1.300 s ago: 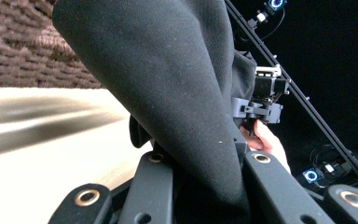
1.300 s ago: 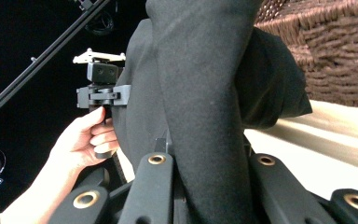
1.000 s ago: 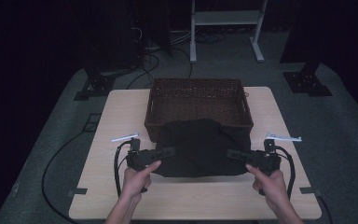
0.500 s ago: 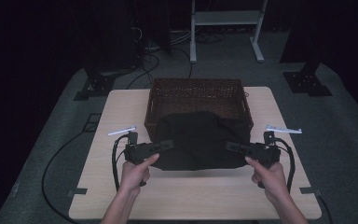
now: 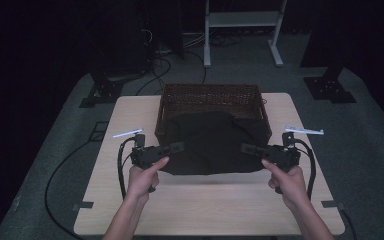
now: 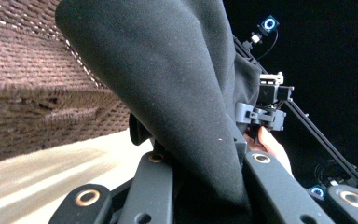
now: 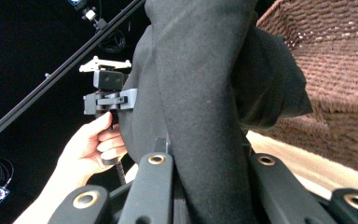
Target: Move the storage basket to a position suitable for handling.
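A black cloth [image 5: 212, 142] hangs stretched between my two grippers, over the near rim of a brown wicker basket [image 5: 209, 97] on the wooden table [image 5: 130, 115]. My left gripper [image 5: 180, 147] is shut on the cloth's left edge, and my right gripper [image 5: 246, 148] is shut on its right edge. In the left gripper view the black cloth [image 6: 177, 93] rises from between the jaws, with the wicker basket [image 6: 23, 88] on the left. The right gripper view has the cloth [image 7: 205, 93] pinched the same way, beside the basket [image 7: 335, 70].
The basket stands at the table's far middle. A metal rack [image 5: 242, 22] and stand bases [image 5: 330, 87] sit on the floor beyond the table, among cables. The other hand and its gripper [image 7: 107, 100] appear past the cloth in the right gripper view.
Both grippers have risen and moved toward the basket with the cloth between them. The cloth's far part now lies over the basket's near rim.
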Action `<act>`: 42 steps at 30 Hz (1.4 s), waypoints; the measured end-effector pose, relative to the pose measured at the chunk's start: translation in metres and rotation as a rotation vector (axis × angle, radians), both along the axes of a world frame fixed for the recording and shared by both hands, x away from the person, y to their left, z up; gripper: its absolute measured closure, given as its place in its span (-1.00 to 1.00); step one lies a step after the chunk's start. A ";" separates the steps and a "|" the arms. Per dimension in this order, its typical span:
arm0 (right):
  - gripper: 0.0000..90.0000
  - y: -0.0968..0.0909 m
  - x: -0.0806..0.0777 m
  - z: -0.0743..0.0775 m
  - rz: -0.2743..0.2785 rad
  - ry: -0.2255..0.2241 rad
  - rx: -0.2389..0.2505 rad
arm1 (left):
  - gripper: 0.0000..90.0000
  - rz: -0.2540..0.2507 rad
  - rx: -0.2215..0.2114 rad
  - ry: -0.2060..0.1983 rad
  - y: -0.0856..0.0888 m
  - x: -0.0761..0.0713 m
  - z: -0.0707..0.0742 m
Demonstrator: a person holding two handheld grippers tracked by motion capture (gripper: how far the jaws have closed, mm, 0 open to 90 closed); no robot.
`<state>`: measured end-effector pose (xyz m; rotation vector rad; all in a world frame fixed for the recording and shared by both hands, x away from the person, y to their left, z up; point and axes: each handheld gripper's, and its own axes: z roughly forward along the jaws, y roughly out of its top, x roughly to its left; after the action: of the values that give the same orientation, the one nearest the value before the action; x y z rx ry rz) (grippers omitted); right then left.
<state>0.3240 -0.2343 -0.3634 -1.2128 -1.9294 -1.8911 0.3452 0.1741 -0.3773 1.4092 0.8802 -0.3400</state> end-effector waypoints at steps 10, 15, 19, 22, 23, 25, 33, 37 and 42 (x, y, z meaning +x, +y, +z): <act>0.72 0.004 0.014 0.015 -0.011 -0.017 0.015 | 0.75 0.022 0.007 -0.014 0.004 0.015 0.018; 0.72 0.005 0.019 0.026 -0.017 -0.032 0.001 | 0.74 0.031 0.009 -0.019 0.005 0.023 0.026; 0.72 0.006 0.023 0.032 -0.020 -0.040 -0.007 | 0.74 0.037 0.007 -0.019 0.005 0.027 0.030; 0.72 0.006 0.028 0.038 -0.025 -0.043 -0.014 | 0.74 0.042 0.007 -0.021 0.005 0.033 0.034; 0.72 0.006 0.028 0.038 -0.025 -0.043 -0.014 | 0.74 0.042 0.007 -0.021 0.005 0.033 0.034; 0.72 0.006 0.032 0.040 -0.030 -0.042 -0.011 | 0.74 0.048 0.001 -0.015 0.004 0.036 0.035; 0.72 0.006 0.044 0.045 -0.039 -0.041 -0.014 | 0.75 0.052 0.000 -0.013 0.003 0.052 0.042; 0.72 0.007 0.053 0.048 -0.041 -0.048 -0.012 | 0.75 0.058 0.008 -0.020 0.004 0.060 0.048; 0.72 0.008 0.060 0.055 -0.050 -0.045 -0.002 | 0.75 0.064 0.016 -0.023 0.002 0.067 0.058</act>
<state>0.3844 -0.2266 -0.3087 -1.2408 -1.9411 -1.9574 0.4126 0.1762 -0.3196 1.3941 0.9086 -0.2685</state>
